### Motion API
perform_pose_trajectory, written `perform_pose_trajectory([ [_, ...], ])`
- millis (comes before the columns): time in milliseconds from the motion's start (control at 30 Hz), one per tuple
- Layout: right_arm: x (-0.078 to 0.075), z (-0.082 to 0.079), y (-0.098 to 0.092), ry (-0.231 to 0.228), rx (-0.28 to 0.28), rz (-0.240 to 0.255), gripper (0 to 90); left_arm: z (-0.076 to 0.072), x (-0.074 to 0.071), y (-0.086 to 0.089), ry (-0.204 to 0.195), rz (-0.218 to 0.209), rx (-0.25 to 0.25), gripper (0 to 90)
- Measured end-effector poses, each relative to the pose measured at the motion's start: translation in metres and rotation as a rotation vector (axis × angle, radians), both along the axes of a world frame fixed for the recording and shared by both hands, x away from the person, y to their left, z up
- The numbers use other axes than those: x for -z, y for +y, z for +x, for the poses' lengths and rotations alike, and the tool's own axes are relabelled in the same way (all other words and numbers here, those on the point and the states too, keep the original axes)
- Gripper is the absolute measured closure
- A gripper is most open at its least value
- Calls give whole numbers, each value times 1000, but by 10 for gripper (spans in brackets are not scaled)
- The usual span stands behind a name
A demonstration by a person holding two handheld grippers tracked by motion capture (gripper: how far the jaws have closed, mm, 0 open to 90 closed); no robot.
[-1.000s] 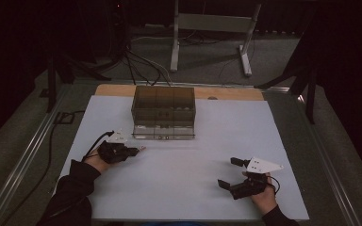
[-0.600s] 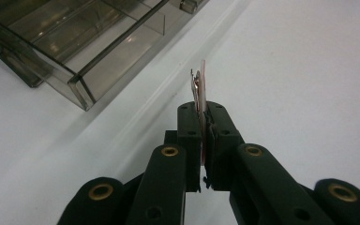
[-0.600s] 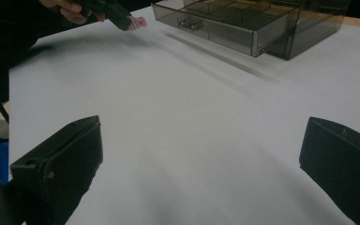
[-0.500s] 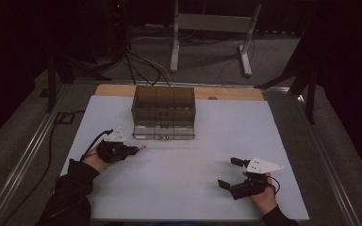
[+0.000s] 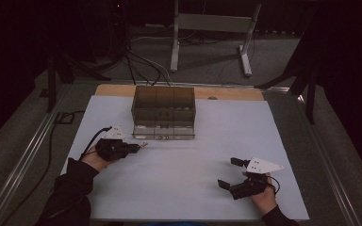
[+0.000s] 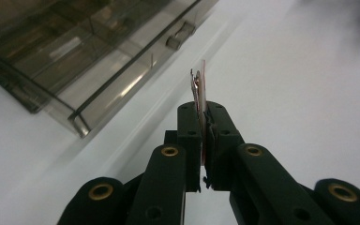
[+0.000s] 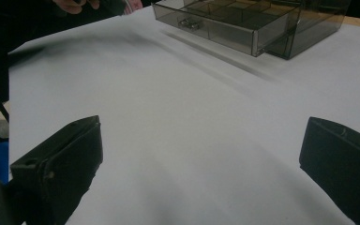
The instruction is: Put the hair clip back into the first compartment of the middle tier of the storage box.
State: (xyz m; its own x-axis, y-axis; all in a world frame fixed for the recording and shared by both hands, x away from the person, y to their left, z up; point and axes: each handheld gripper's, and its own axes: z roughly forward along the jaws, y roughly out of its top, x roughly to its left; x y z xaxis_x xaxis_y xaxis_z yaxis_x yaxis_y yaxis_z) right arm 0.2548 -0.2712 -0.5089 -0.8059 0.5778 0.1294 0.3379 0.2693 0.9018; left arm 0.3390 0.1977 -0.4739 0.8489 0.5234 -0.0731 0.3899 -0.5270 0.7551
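The left gripper (image 5: 131, 149) pinches a thin pinkish flat piece (image 6: 199, 89) just before the smoky clear drawer box's (image 5: 164, 110) left front corner. The right gripper (image 5: 234, 173), jaws wide and empty, rests well apart, bare white tabletop (image 5: 184, 174) between.

surface: white-topped table (image 5: 179, 188) | far edge: bare wooden strip (image 5: 235, 93) | on it: smoky clear plastic drawer organizer (image 5: 164, 112), near far edge, one drawer pulled out
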Motion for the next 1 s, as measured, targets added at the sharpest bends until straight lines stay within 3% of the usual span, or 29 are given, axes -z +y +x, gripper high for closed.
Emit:
perform_pose_trajectory([
  [367, 0, 0, 0, 0, 0, 2, 0, 1, -9, -3, -13, -20, -17, 874],
  [1000, 1, 1, 1, 5, -2, 2, 0, 13, -19, -7, -35, -91, -68, 873],
])
